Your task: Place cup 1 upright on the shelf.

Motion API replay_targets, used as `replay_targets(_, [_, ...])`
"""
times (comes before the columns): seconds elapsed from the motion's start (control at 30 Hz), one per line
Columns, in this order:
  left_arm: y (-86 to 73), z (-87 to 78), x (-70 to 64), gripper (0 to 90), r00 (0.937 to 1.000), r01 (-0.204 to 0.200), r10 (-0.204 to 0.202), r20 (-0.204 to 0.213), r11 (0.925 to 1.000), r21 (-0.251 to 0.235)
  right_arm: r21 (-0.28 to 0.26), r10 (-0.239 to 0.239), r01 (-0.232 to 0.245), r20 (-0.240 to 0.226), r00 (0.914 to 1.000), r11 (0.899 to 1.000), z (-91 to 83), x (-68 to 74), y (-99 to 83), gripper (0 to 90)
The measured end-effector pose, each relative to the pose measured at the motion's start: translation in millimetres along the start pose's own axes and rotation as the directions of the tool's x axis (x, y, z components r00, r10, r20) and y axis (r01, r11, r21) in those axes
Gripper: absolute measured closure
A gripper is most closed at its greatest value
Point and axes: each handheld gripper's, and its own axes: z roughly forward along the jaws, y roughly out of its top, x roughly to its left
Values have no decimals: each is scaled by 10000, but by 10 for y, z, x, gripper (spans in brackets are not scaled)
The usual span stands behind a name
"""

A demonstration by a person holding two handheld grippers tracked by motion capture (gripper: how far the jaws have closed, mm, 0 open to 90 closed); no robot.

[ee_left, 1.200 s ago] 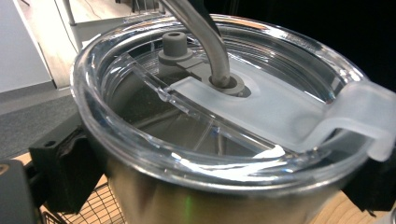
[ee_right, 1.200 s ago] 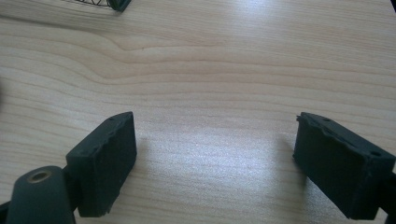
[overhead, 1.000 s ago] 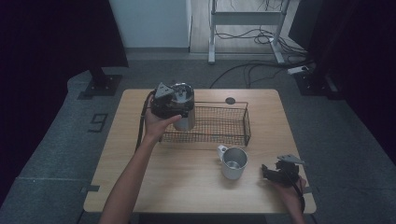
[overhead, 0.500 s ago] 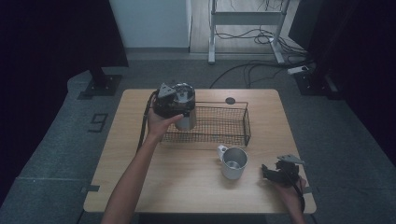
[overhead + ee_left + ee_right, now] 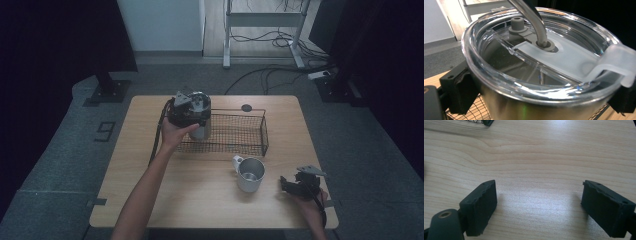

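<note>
The left gripper (image 5: 192,114) is clamping a steel tumbler (image 5: 529,100) between its fingers (image 5: 459,92), holding it upright at the left end of the wire basket (image 5: 235,135) on the worktop (image 5: 200,200). The tumbler is wearing a clear lid (image 5: 564,57) with a metal straw (image 5: 534,22) passing through a grey grommet. The right gripper (image 5: 539,207) is resting with its fingers spread wide over bare wood, gripping nothing, near a metal mug (image 5: 250,175).

Glossy steel tumbler (image 5: 524,105), clear plastic lid (image 5: 544,52), matt wood table (image 5: 544,152).
</note>
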Motion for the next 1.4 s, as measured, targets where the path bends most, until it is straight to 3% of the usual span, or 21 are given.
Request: replay_targets(1.4, [-292,302,98,41,9983,576,-565,-154,9945,869,0,2,-2,1,10000,10000,0,0,0,128])
